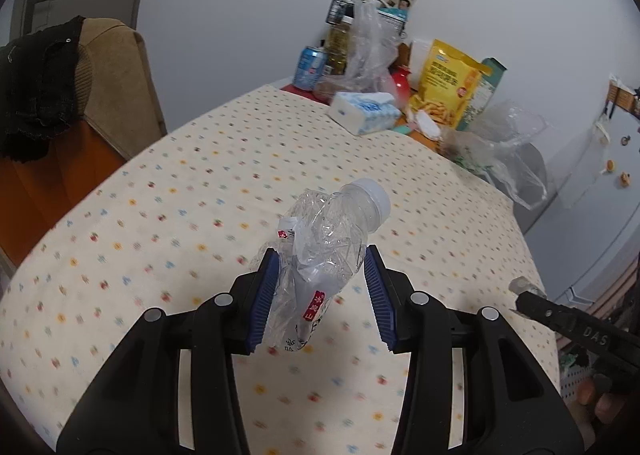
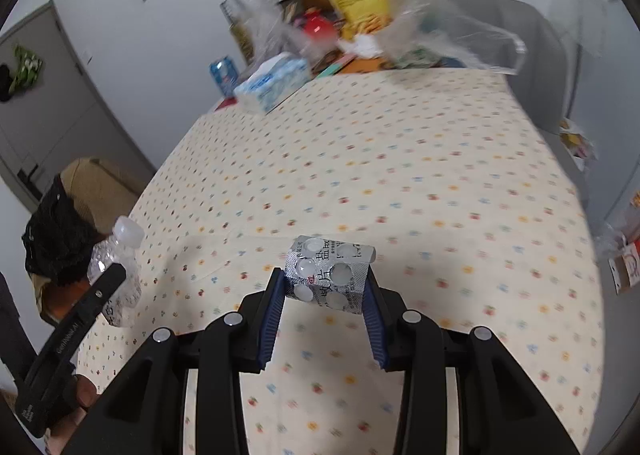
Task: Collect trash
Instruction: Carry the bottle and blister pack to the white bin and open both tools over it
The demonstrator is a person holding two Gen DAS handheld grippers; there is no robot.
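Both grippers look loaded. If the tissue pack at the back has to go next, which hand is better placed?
Neither yet: the left gripper holds the crushed bottle, the right gripper the blister pack.

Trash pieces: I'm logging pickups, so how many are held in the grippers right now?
2. A crushed plastic bottle is clamped in the left gripper; a silver blister pack is clamped in the right gripper. More trash may lie unseen in the far clutter.
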